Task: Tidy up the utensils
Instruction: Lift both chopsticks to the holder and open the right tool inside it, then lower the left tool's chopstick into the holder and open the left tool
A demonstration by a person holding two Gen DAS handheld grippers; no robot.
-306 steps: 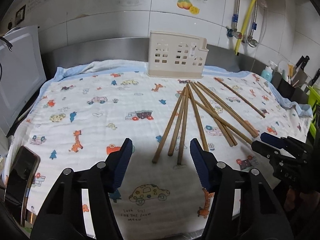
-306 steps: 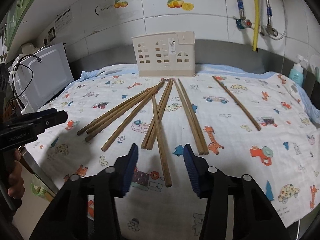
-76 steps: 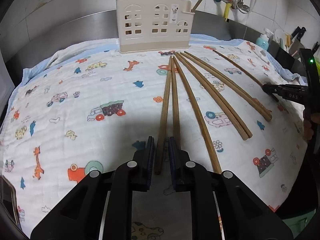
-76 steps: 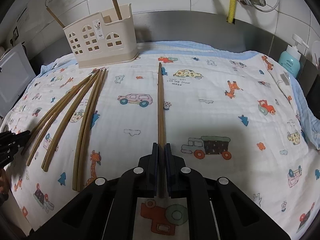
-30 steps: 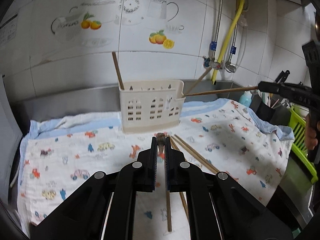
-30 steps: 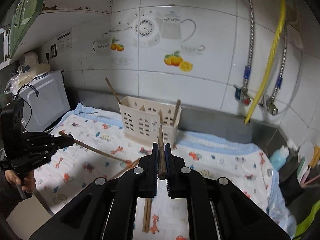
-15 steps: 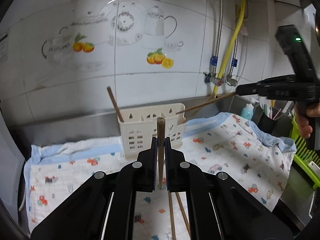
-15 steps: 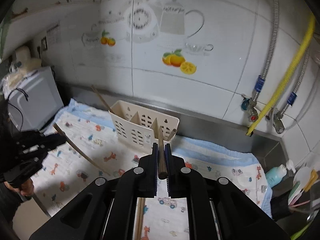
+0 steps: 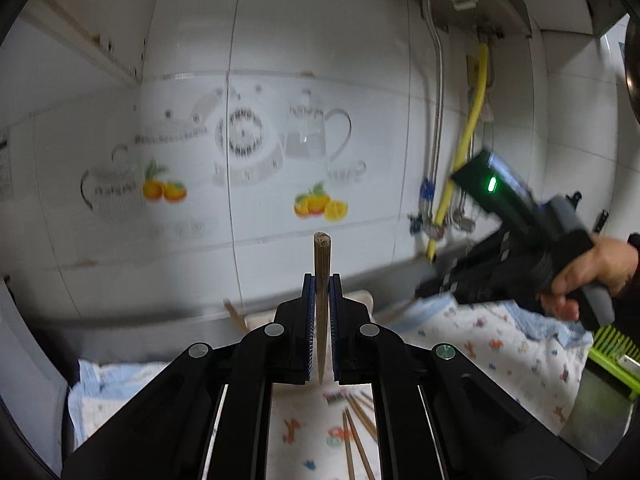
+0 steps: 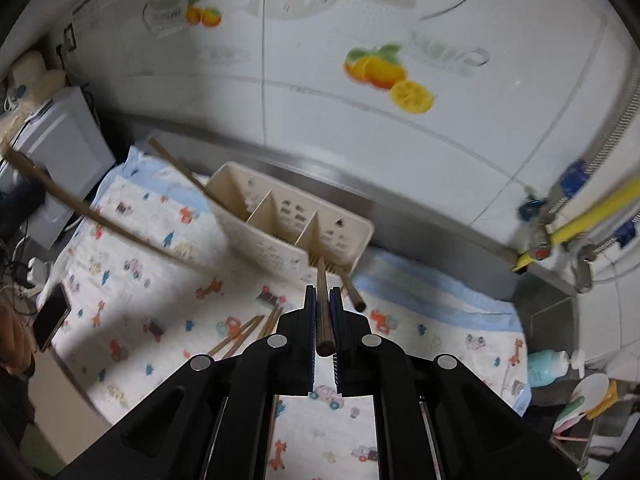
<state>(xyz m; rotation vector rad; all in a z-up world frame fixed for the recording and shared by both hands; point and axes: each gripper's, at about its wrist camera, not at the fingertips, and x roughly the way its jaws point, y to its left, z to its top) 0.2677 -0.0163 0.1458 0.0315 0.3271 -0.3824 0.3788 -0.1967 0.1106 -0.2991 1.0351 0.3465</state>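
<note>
My left gripper [image 9: 320, 280] is shut on a wooden chopstick [image 9: 322, 256] that stands upright between its pads, high in front of the tiled wall. In the right wrist view that stick shows as a blurred slanted chopstick [image 10: 80, 208] at the left. My right gripper [image 10: 323, 292] is shut on another chopstick [image 10: 321, 280] and tilts down over the beige caddy [image 10: 288, 232]. This stick's tip points into the caddy's right compartment, beside a leaning chopstick [image 10: 350, 288]. One more chopstick [image 10: 180, 170] leans out of the left compartment. Several loose chopsticks [image 10: 244, 332] lie on the printed cloth [image 10: 136, 280].
A hand [image 9: 592, 272] holds the right gripper [image 9: 428, 284] at the right of the left wrist view. A phone [image 10: 50, 322] lies on the cloth's left edge and a microwave [image 10: 60, 140] stands behind it. A soap bottle [image 10: 548, 364] and yellow hose [image 10: 592, 212] are at the right.
The left gripper has risen with its chopstick, so the caddy has sunk behind its fingers. The right gripper has moved closer to the caddy and tipped down, its chopstick now pointing into the right compartment.
</note>
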